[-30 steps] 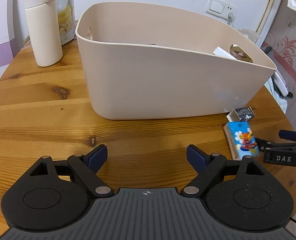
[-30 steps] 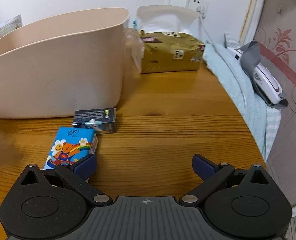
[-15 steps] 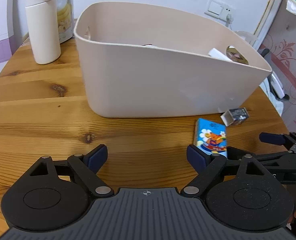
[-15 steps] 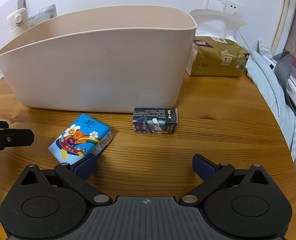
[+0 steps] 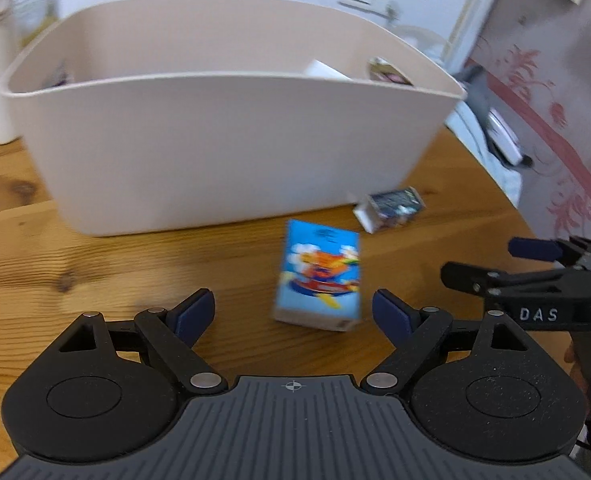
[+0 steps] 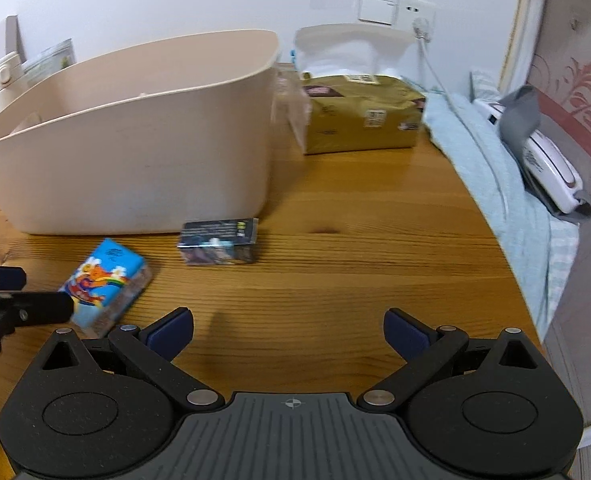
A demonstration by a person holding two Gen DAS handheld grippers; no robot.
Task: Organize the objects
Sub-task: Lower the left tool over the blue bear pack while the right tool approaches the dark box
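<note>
On the wooden table [image 6: 355, 248], just in front of the beige tub [image 5: 223, 144], we see a blue tissue pack [image 5: 319, 276] with a cartoon bear print and, near it, a small dark box [image 6: 218, 241] whose print is too blurred to read. We hold the left gripper [image 5: 293, 312] wide apart around the pack's near end without touching it. Our right gripper [image 6: 288, 330], marked "DAS" on its side, is likewise spread wide over bare wood.

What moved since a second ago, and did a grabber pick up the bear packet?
The left gripper swung right, so the blue bear packet now lies just ahead of its open fingers. Nothing was picked up or dropped. The right gripper stays open; packet, dark box and beige basket remain in place.
</note>
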